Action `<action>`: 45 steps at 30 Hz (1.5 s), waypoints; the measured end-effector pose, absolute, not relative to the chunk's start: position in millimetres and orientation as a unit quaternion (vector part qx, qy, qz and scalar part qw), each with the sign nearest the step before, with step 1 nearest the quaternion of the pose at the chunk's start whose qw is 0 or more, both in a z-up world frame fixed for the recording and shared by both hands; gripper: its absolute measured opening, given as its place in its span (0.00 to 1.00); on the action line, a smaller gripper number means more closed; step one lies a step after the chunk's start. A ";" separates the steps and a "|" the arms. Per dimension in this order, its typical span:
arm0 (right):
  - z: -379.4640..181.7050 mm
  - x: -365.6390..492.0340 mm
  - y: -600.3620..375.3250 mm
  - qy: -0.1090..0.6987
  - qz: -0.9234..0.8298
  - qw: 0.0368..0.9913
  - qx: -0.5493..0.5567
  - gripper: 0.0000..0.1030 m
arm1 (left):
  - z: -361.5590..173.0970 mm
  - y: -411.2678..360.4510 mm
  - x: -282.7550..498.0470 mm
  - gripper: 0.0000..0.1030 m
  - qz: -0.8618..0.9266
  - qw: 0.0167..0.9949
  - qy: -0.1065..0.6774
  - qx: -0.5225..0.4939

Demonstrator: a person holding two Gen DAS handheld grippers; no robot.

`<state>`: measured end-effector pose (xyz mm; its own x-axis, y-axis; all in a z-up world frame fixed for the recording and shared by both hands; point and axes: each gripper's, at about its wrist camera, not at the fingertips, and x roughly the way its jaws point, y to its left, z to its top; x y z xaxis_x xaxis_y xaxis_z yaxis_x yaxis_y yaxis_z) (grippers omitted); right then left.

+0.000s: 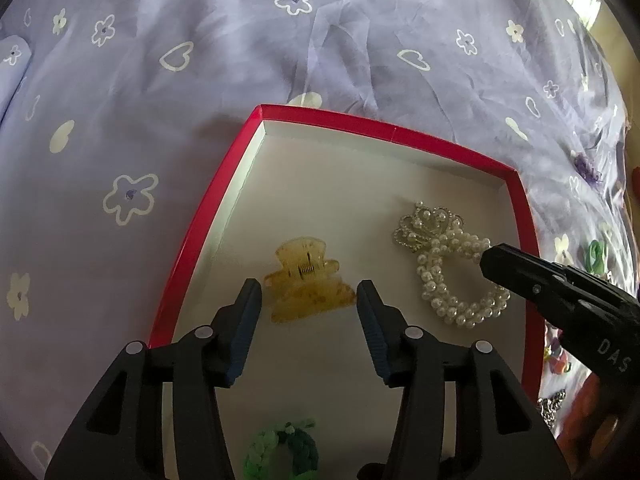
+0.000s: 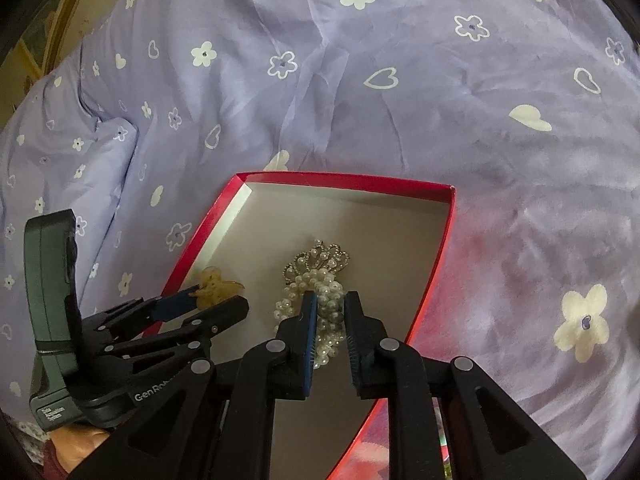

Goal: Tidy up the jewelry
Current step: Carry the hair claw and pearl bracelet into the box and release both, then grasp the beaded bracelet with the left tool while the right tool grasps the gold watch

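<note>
A shallow red box [image 1: 320, 114] with a white floor lies on the bed; it also shows in the right wrist view [image 2: 344, 180]. An amber hair claw clip [image 1: 308, 280] lies in it, between the fingers of my open left gripper [image 1: 309, 294], not pinched. That gripper also shows in the right wrist view [image 2: 218, 298]. A pearl bracelet with a crown charm [image 1: 448, 264] lies to the right. My right gripper [image 2: 331, 300] is narrowly open, its jaws on either side of the pearl bracelet [image 2: 320, 280] without clamping it. A green scrunchie [image 1: 282, 450] lies at the box's near end.
A lilac bedsheet with white flowers and hearts [image 1: 200, 80] covers the bed around the box. More small jewelry and colored items [image 1: 556, 360] lie on the sheet to the right of the box. A pillow [image 2: 60, 152] sits at the far left.
</note>
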<state>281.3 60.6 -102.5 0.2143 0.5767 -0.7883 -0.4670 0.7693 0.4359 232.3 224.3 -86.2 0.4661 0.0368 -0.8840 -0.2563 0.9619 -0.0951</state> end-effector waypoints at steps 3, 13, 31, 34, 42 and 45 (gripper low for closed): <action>-97.6 278.9 57.4 0.524 0.344 0.777 0.065 0.20 | -86.6 225.1 230.7 0.54 0.090 0.848 0.511 -0.110; -63.4 265.2 20.7 0.487 0.353 0.793 0.102 0.40 | -59.6 223.2 201.3 0.62 0.095 0.863 0.476 -0.139; -50.4 231.5 -114.2 0.477 0.285 0.820 0.138 0.41 | -15.3 147.2 165.3 0.69 0.035 0.884 0.446 -0.136; -46.4 226.3 -135.5 0.473 0.271 0.827 0.139 0.42 | -12.1 128.2 164.5 0.69 0.018 0.886 0.446 -0.128; -46.6 217.0 -188.6 0.471 0.235 0.838 0.143 0.43 | -10.1 86.7 166.5 0.69 -0.021 0.884 0.454 -0.109; -48.9 215.1 -209.7 0.471 0.218 0.843 0.142 0.43 | -10.4 72.0 167.7 0.69 -0.032 0.883 0.457 -0.098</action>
<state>215.1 -209.7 -48.9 0.4608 0.5005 -0.7329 -0.2333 0.8651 0.4440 167.7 72.0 -10.4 0.5802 -0.1452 -0.8014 -0.0336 0.9789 -0.2017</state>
